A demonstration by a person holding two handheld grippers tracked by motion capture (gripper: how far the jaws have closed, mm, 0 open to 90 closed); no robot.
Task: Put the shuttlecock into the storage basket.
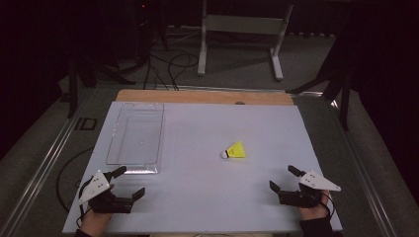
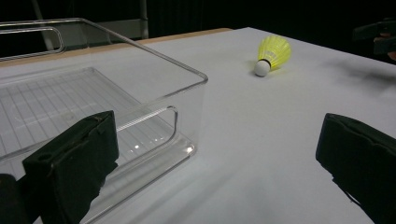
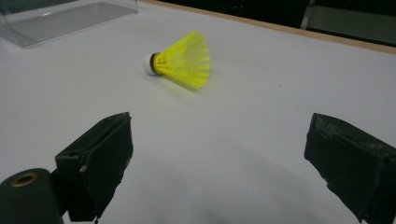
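Note:
A yellow shuttlecock (image 1: 233,150) with a white cork lies on its side on the white table, right of centre. In the left gripper view the shuttlecock (image 2: 273,51) lies far ahead to the right. In the right gripper view the shuttlecock (image 3: 184,60) lies ahead, cork pointing left. A clear plastic tray (image 1: 114,129) stands empty at the left. My left gripper (image 1: 131,181) rests open near the front left corner, just in front of the tray's (image 2: 187,107) near end. My right gripper (image 1: 281,177) is open at the front right, nothing between its jaws. The left gripper (image 2: 215,158) and right gripper (image 3: 219,158) both show wide gaps.
A wooden strip (image 1: 205,96) runs along the table's far edge. Beyond it, on the floor, stand a white frame (image 1: 239,29) and some cables (image 1: 168,64). The other gripper (image 2: 378,35) shows at the top right of the left gripper view. The tray's corner (image 3: 60,21) shows in the right gripper view.

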